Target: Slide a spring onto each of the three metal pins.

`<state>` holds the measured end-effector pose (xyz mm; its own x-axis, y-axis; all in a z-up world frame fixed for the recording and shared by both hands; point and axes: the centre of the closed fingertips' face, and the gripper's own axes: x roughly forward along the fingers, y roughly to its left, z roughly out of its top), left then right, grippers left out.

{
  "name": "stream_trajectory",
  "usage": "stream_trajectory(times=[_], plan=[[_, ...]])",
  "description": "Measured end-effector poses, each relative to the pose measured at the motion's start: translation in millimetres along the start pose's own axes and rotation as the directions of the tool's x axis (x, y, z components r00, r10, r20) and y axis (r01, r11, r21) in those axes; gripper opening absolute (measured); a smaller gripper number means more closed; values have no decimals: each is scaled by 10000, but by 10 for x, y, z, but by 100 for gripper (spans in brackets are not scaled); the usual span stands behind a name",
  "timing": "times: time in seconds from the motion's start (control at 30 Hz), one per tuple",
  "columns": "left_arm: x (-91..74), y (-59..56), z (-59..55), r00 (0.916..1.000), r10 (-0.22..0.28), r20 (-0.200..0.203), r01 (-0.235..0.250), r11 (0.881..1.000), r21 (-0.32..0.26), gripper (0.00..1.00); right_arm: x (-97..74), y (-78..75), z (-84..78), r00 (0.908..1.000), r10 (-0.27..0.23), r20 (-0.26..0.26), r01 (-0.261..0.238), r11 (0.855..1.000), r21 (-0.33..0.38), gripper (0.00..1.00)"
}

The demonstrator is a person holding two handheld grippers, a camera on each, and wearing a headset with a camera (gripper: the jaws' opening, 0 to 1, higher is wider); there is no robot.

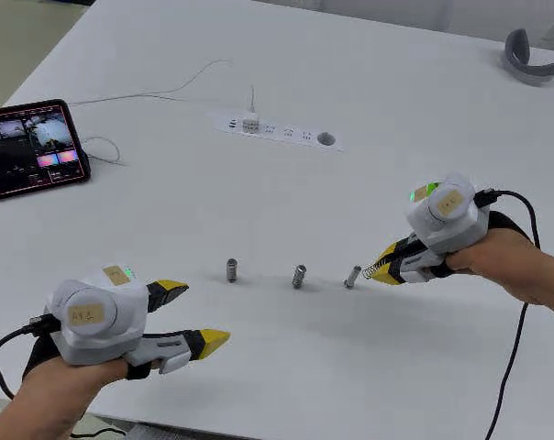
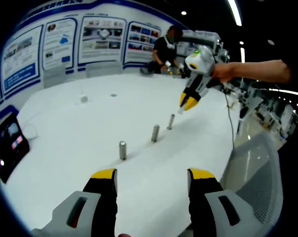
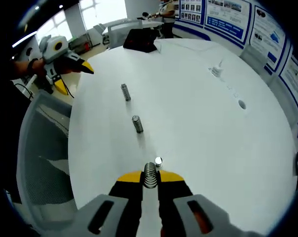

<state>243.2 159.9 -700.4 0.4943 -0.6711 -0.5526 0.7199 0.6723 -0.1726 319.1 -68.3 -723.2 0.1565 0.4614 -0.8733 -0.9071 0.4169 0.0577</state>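
Note:
Three short metal pins stand in a row on the white table (image 1: 286,367). The left pin (image 1: 231,269) and the middle pin (image 1: 299,276) look ribbed, as if each carries a spring. The right pin (image 1: 352,277) looks smooth, with a bare top (image 3: 158,161). My right gripper (image 1: 380,270) is shut on a small spring (image 3: 149,175), which points at the right pin and lies just short of it. My left gripper (image 1: 193,314) hovers open and holds nothing, near the front edge and short of the left pin (image 2: 122,150).
A tablet (image 1: 29,147) with a lit screen lies at the far left. A white power strip (image 1: 272,128) and a thin cable (image 1: 158,92) lie at the back. A grey curved object (image 1: 534,57) rests at the far right corner. A mesh chair (image 2: 257,163) stands beside the table.

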Motion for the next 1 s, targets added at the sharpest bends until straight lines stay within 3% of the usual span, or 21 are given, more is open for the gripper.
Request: stream_trajectory(times=[0.37, 1.0], plan=[[-66, 64, -66, 9997, 253, -64, -255, 9995, -199, 58, 101, -82, 31, 9996, 22, -283, -31, 9995, -311, 13], [-133, 98, -37, 9988, 483, 54, -481, 9984, -312, 59, 192, -48, 63, 9977, 143, -666, -185, 9979, -625, 13]])
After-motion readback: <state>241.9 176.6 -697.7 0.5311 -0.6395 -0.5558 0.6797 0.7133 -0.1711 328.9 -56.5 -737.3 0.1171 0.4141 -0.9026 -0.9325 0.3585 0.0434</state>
